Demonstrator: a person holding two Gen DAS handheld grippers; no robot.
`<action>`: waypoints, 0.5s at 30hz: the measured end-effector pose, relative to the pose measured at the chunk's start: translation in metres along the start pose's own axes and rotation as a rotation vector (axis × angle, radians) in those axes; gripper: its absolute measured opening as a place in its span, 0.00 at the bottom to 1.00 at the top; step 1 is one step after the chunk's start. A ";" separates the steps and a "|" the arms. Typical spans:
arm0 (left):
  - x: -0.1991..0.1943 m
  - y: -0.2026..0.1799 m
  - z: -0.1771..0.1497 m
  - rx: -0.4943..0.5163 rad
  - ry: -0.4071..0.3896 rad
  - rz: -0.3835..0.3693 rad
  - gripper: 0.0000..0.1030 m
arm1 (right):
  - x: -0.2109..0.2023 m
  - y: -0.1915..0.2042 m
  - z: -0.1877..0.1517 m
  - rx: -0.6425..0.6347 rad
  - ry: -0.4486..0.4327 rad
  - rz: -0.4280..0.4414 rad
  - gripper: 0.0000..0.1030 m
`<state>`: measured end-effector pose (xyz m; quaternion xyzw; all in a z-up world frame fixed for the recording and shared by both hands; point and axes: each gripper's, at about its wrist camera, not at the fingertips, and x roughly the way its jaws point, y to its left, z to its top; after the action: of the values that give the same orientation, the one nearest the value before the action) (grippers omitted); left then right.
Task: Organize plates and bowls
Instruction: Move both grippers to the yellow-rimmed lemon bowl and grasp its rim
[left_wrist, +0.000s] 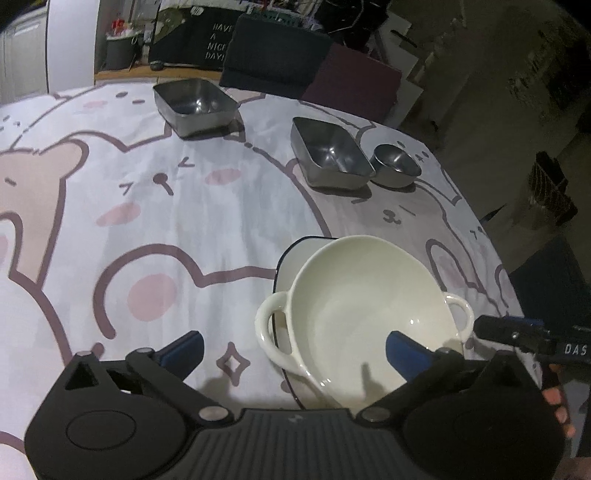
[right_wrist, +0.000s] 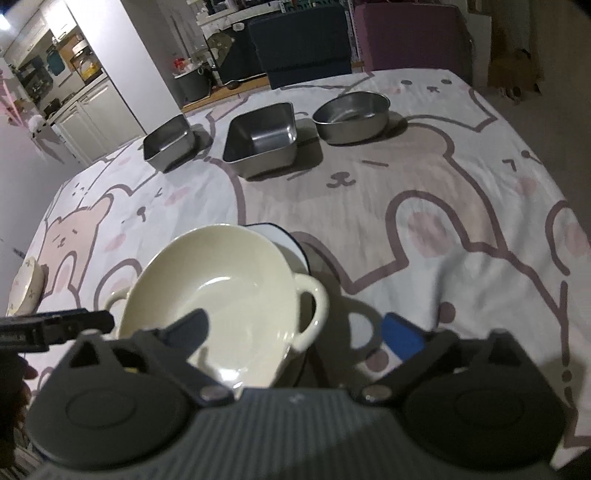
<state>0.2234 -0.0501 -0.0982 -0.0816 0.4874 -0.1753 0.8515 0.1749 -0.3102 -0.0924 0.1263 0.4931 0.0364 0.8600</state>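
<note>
Left gripper (left_wrist: 295, 347) and right gripper (right_wrist: 295, 332) angled down, jaws spread wide, holding nothing, flanking one cream bowl (left_wrist: 365, 317) on one plate (left_wrist: 295, 258), three steel containers beyond

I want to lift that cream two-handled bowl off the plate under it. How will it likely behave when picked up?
The cream bowl looks like glazed ceramic: probably rigid, fairly heavy and chip-prone. Its glossy surface may slip between pads, so the loop handles seem the safer hold. It appears to sit tilted on the dark-rimmed plate, so a push might rock or slide it.
</note>
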 end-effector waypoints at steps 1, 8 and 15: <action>-0.002 0.000 -0.001 0.006 -0.003 0.003 1.00 | -0.003 0.002 -0.001 -0.007 -0.007 -0.003 1.00; -0.020 0.000 0.000 0.039 -0.036 0.031 1.00 | -0.019 0.013 -0.008 -0.036 -0.047 -0.006 1.00; -0.052 0.012 0.007 0.034 -0.100 0.036 1.00 | -0.032 0.034 -0.003 -0.071 -0.111 -0.005 1.00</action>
<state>0.2087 -0.0195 -0.0569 -0.0672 0.4424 -0.1639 0.8791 0.1582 -0.2824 -0.0582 0.0961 0.4432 0.0446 0.8901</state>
